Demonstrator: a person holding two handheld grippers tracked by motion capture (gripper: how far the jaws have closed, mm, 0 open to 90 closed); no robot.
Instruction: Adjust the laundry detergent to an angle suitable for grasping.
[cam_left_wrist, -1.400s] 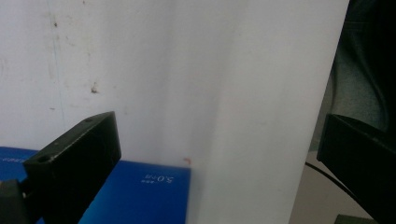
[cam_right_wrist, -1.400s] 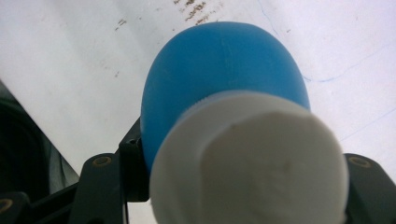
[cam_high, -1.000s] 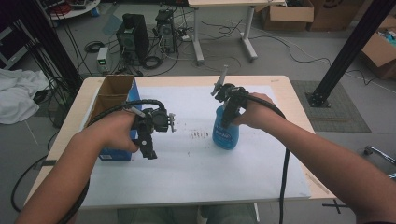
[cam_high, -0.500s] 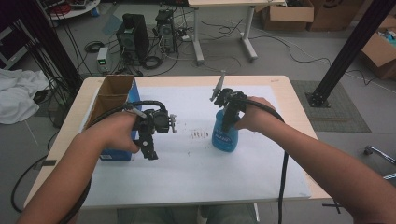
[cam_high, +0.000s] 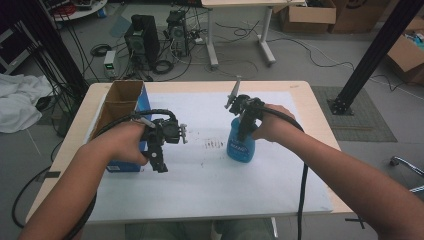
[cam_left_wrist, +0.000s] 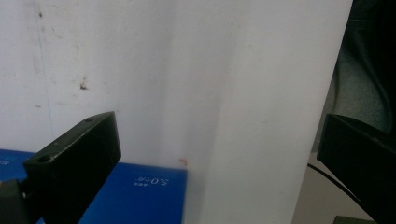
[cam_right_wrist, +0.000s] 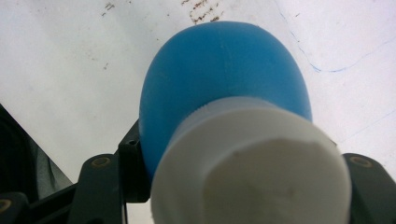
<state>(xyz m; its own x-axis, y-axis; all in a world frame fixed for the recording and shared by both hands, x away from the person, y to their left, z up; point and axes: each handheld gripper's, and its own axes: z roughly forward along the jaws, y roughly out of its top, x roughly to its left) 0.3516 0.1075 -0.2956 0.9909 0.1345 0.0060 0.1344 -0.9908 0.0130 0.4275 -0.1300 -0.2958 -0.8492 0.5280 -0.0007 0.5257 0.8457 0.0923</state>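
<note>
My right gripper (cam_high: 243, 117) is clamped around the neck of the round-shouldered blue plastic bottle with the white screw cap (cam_high: 241, 142). In the right gripper view the cap (cam_right_wrist: 252, 168) sits close under the camera with a black jaw on either side of it and the blue body (cam_right_wrist: 219, 74) bulging beyond. The bottle stands upright on the white paper sheet (cam_high: 210, 195) that covers the wooden bench (cam_high: 320, 105), right of centre, just beside a patch of dark smudges (cam_high: 215, 144).

My left gripper (cam_high: 159, 150) hangs over the sheet with its jaws spread wide and nothing between them. Just beside it is the corner of the blue cardboard box (cam_high: 122, 107), whose top stands open at the bench's left side.

The risks lie in the grip, as I judge it. The jaws bear on a rounded, narrow neck under a smooth cap, so if I lift or tilt quickly the bottle could swivel between them or slide out and tip over on the sheet. Squeezing harder could dent soft plastic. The cable (cam_high: 302, 185) trailing from my right gripper runs down across the bench edge and could snag or tug the hand. A careless swing of my left hand could knock the box.
</note>
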